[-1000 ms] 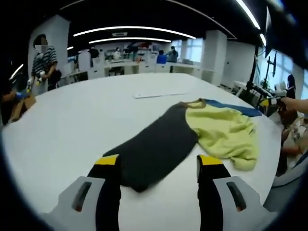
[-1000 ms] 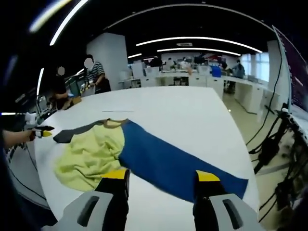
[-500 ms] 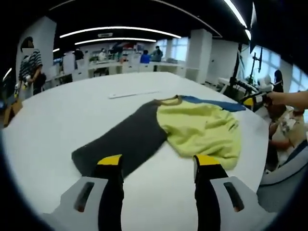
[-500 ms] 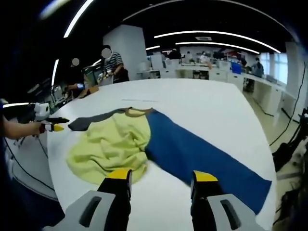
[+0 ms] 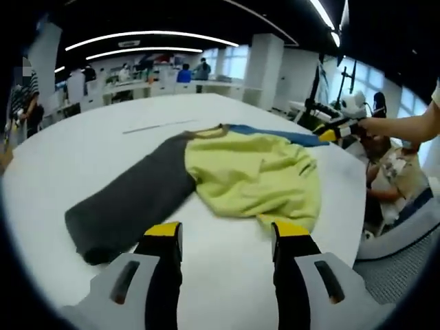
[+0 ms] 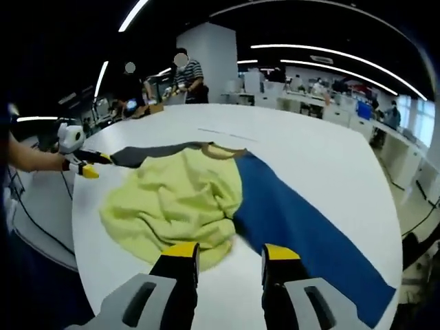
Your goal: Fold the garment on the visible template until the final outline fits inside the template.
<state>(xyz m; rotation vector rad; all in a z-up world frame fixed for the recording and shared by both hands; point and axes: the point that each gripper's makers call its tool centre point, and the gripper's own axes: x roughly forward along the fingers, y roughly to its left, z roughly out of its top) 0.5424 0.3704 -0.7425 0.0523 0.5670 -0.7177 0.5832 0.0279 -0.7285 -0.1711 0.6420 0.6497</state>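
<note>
A long-sleeved garment lies spread on the white table [image 5: 89, 148]. It has a rumpled yellow body [image 5: 254, 175], a dark grey sleeve [image 5: 130, 203] and a blue sleeve [image 5: 275, 134]. My left gripper [image 5: 225, 237] is open just short of the yellow hem, with nothing between its jaws. A hand holds the right gripper [image 5: 337, 130] at the far side, by the blue sleeve. In the right gripper view the yellow body [image 6: 175, 203] lies ahead, the blue sleeve [image 6: 309, 230] to its right and the grey sleeve [image 6: 151, 152] behind. My right gripper [image 6: 230, 258] is open at the yellow hem. The left gripper [image 6: 86, 165] shows at the left.
A thin pale strip [image 5: 158, 126] lies on the table beyond the garment, also seen as a strip [image 6: 223, 134] past the collar. A person [image 5: 392, 179] sits off the table edge at the right. People [image 6: 185, 75] stand behind the table; desks fill the background.
Both views have swung toward the yellow body, which now sits centred ahead of each pair of jaws. The garment itself lies as before. Both grippers stay open.
</note>
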